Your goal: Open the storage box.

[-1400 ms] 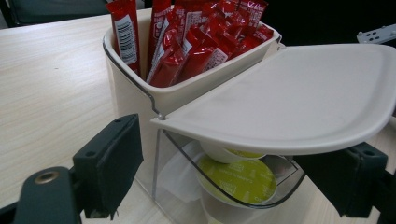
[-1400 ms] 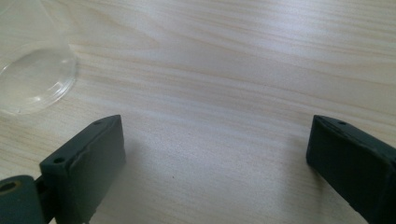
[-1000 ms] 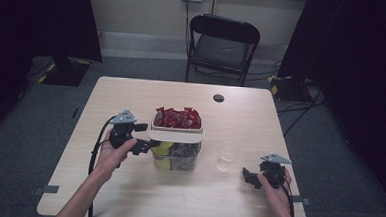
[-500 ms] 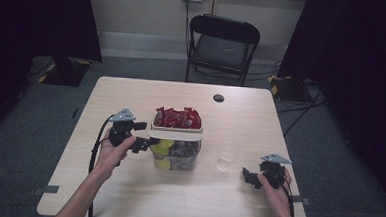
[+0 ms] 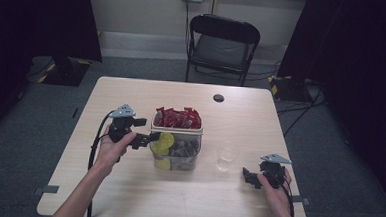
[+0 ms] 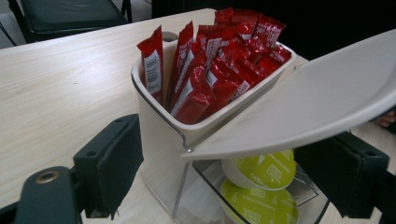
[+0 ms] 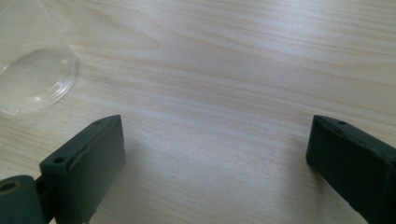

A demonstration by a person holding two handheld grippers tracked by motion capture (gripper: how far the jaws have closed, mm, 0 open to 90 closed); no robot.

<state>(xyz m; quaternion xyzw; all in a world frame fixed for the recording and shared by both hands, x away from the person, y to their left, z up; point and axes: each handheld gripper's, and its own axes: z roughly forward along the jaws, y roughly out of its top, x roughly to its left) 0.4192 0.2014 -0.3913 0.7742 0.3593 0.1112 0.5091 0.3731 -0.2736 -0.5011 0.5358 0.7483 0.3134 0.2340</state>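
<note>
A white and clear container (image 5: 178, 153) (image 6: 161, 135) stands mid-table with red sachets (image 5: 178, 117) (image 6: 215, 60) upright in its top section. Its white front flap (image 6: 317, 102) is tilted up, exposing green capsules (image 5: 165, 139) (image 6: 261, 170) in the clear lower part. My left gripper (image 5: 147, 136) (image 6: 233, 168) is open at the container's left front corner, its jaws straddling the corner, with the flap over the right-hand jaw. My right gripper (image 5: 247, 175) (image 7: 215, 158) rests open on the table at the front right, nothing between its jaws. A clear plastic cup (image 5: 226, 157) (image 7: 32, 79) stands between it and the container.
A small black round object (image 5: 218, 98) lies near the table's far edge. A black folding chair (image 5: 223, 42) stands behind the wooden table (image 5: 126, 195). Bare tabletop stretches in front of the container and to the far left.
The container's front flap has been lifted by the left gripper, so the green capsules now show. The right gripper has not moved.
</note>
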